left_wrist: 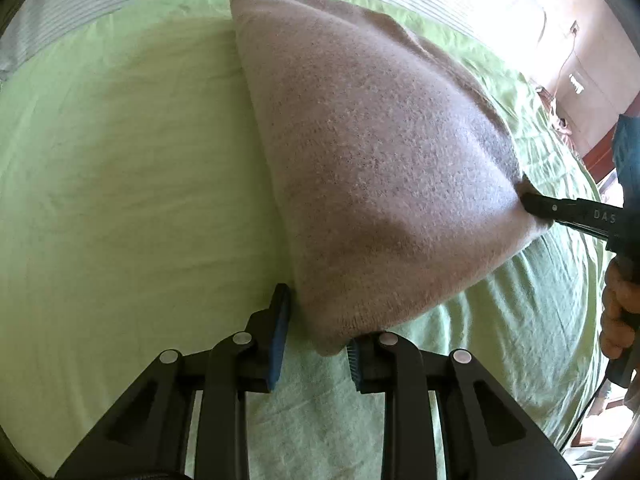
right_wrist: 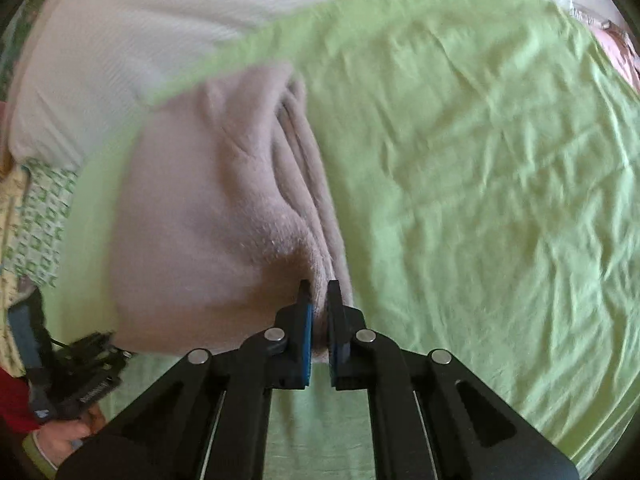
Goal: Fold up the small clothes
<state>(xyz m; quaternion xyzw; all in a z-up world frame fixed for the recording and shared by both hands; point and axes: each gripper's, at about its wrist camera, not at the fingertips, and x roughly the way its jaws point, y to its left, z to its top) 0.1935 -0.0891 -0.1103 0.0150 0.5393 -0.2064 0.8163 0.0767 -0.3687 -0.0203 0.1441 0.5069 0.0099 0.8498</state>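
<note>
A folded pinkish-grey fleece garment lies on the green sheet. In the left wrist view my left gripper is open, its jaws on either side of the garment's near corner without clamping it. My right gripper shows at the right, pinching the garment's far corner. In the right wrist view my right gripper is shut on the garment's layered edge, which is lifted a little. The left gripper shows at the lower left, blurred.
A white striped cover lies beyond the green sheet. A patterned cloth is at the left edge. A wall and wooden furniture stand to the right of the bed.
</note>
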